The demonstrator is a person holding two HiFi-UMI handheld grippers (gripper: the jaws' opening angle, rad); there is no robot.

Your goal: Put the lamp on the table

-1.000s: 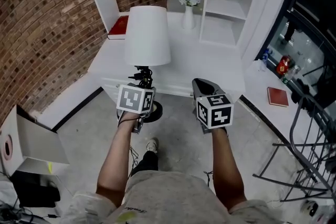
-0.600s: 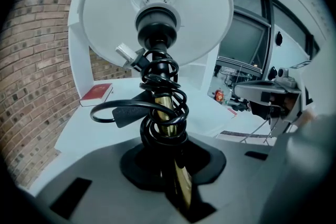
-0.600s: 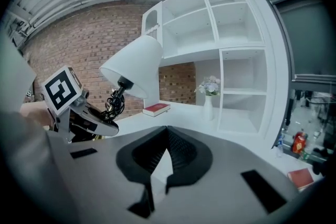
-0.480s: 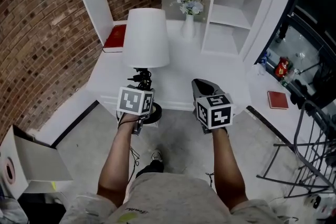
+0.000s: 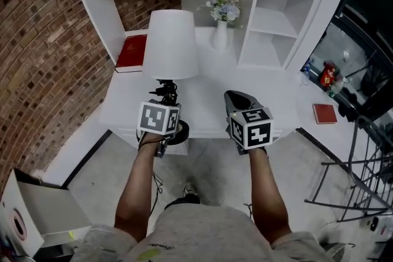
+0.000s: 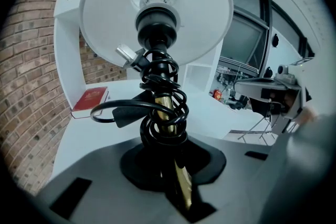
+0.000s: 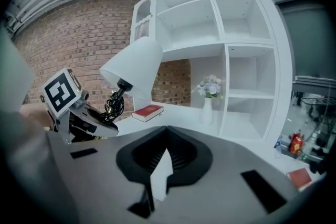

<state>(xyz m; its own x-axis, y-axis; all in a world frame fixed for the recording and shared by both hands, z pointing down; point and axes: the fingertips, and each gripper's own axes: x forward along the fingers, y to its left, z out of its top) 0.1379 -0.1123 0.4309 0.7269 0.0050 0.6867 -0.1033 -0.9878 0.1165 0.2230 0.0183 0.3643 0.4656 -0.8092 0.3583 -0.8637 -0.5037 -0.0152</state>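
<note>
Left hand-held gripper (image 6: 178,181) clamped on brass stem of lamp (image 5: 172,43), below coiled cord (image 6: 160,107). Lamp upright, shade above, base at near edge of tabletop (image 5: 209,95) ahead. Right hand-held gripper (image 7: 160,165) alongside, jaws together, empty. Best bet: carry forward clear of vase (image 5: 220,34), stem vertical, seat base flat, then release.

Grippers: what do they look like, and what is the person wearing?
The left gripper and right gripper are grey with black pads. Each carries a white cube printed with black square markers. The person wears a light grey short-sleeved shirt.
</note>
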